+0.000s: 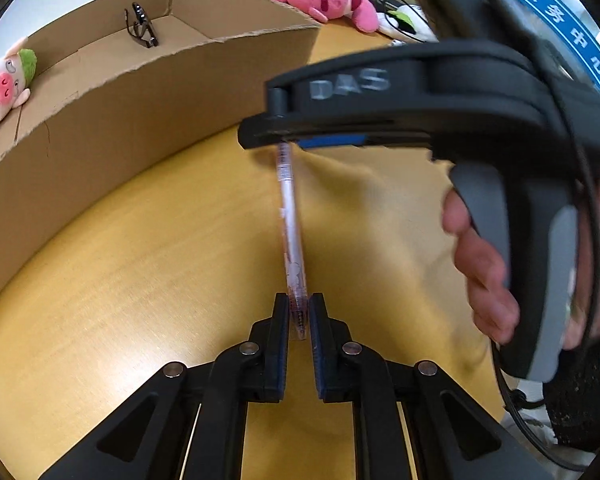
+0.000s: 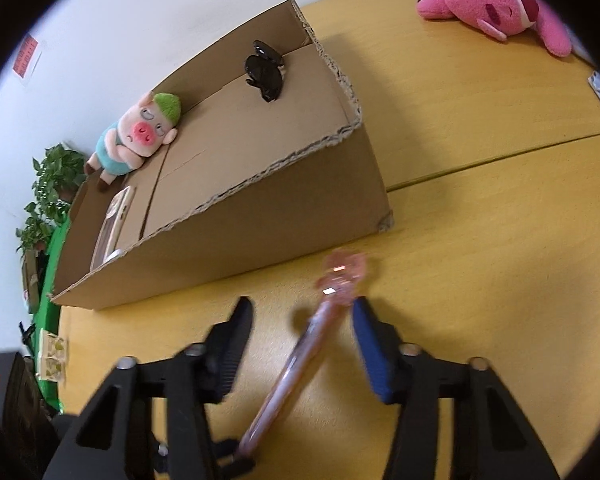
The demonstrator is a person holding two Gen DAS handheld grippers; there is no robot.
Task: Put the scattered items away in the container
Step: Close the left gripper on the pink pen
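A pink see-through pen with a pink charm on top stands slanted over the yellow table. My left gripper is shut on its lower end, pads pressed on both sides. My right gripper straddles the upper part of the pen. The pen lies close to the blue right pad, and a clear gap separates it from the other finger. In the left wrist view the right gripper shows from the side, held by a hand. The cardboard box stands just behind.
The box holds black sunglasses, a pig plush with a green cap and a flat phone-like item. A pink plush lies at the table's far right. Potted plants stand beyond the box.
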